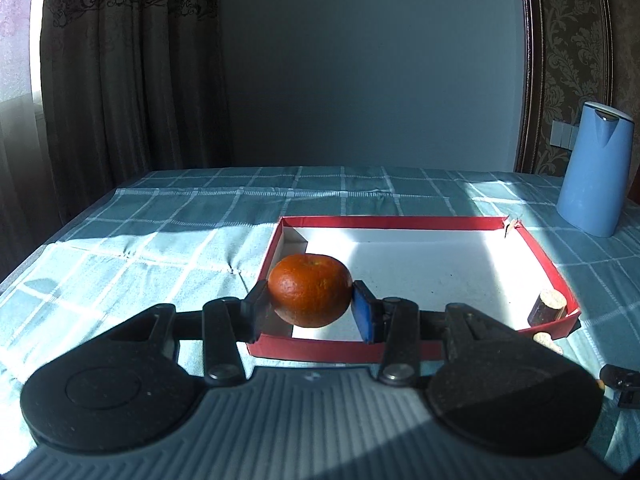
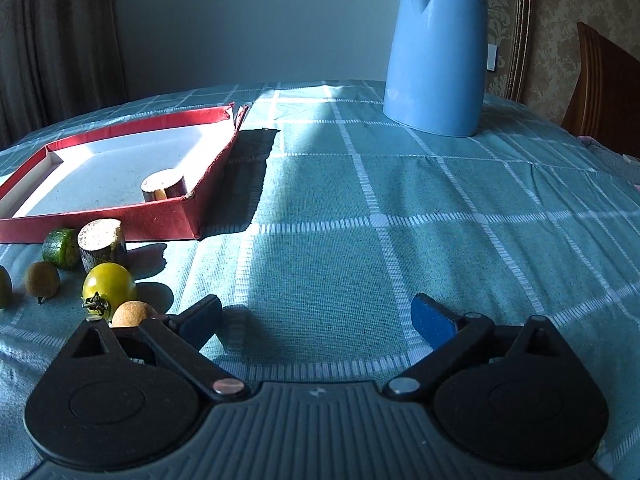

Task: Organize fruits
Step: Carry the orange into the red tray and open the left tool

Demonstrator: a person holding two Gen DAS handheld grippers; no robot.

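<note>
An orange tangerine [image 1: 310,290] is clamped between the pads of my left gripper [image 1: 312,308], raised over the near left corner of a red-walled box [image 1: 392,222] with a white floor. One short cut stem piece [image 1: 547,307] stands in the box's near right corner, also seen as the stem piece [image 2: 164,189] in the right wrist view. My right gripper [image 2: 316,322] stands wide open above bare cloth with nothing between its fingers. To its left lie a yellow tomato [image 2: 109,286], a tan ball [image 2: 132,314], a second stem piece [image 2: 102,244], a green striped fruit [image 2: 61,248] and a brown fruit [image 2: 42,278].
A tall blue kettle [image 2: 436,52] stands on the checked teal tablecloth [image 2: 320,240] to the right of and beyond the red box [image 2: 120,216]. Curtains hang at the left, a wooden chair [image 2: 604,84] shows at the far right. Another stem piece [image 1: 547,340] lies just outside the box.
</note>
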